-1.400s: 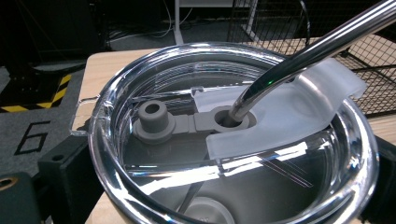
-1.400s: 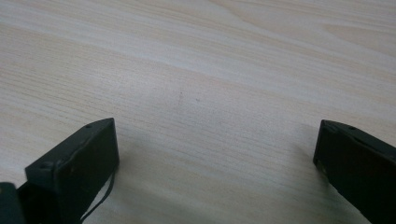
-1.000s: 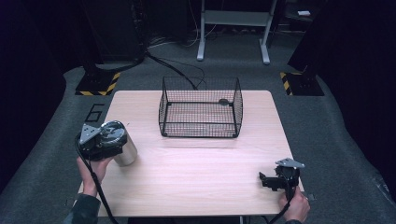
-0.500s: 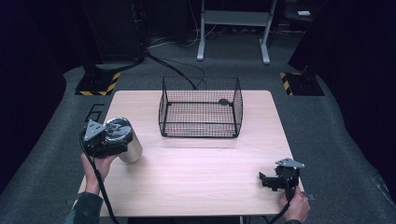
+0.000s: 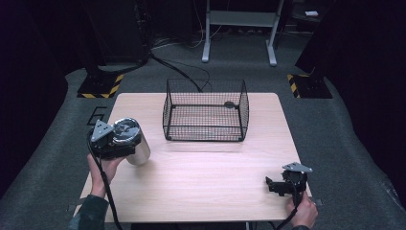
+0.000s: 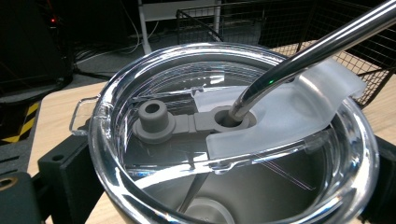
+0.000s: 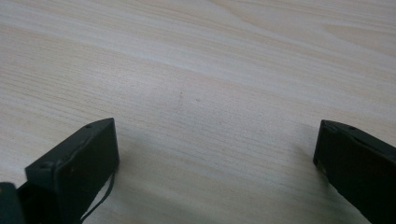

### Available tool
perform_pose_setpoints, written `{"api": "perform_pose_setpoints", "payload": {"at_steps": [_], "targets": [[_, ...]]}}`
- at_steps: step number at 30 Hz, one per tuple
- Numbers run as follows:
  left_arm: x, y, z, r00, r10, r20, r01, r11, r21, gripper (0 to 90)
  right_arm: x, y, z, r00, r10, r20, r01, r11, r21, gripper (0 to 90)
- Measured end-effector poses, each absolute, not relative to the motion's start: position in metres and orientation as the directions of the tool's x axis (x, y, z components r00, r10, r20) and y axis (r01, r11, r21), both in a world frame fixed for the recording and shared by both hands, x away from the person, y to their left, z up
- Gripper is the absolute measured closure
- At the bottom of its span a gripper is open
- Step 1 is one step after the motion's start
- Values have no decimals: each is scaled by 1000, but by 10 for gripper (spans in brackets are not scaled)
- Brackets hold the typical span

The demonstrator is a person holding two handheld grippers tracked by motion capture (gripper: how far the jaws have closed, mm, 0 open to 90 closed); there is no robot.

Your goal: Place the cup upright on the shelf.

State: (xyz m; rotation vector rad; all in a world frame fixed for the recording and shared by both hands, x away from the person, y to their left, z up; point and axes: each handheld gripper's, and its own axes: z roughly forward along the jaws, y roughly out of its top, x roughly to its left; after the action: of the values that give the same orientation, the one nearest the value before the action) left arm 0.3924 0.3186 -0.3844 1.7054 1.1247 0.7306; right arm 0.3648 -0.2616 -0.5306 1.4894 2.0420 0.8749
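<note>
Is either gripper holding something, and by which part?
The left gripper holds the steel tumbler around its body below the lid; the right gripper holds nothing.

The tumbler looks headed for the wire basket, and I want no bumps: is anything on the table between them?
Nothing visible. The tumbler, held in the left gripper, sits left of the wire basket, with bare table between. The basket's near wall itself must be cleared.

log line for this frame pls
left gripper: shut on steel tumbler, lid and straw in | right gripper: open, low over table | wire basket: nothing inside
</note>
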Motion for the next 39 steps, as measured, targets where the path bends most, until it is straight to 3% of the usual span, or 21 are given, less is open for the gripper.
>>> {"api": "perform_pose_setpoints", "payload": {"at_steps": [39], "targets": [[398,273,-360,541,841,-18,317,-184,930,39,365,-262,-530,-312,950,-5,658,220,720,0]]}}
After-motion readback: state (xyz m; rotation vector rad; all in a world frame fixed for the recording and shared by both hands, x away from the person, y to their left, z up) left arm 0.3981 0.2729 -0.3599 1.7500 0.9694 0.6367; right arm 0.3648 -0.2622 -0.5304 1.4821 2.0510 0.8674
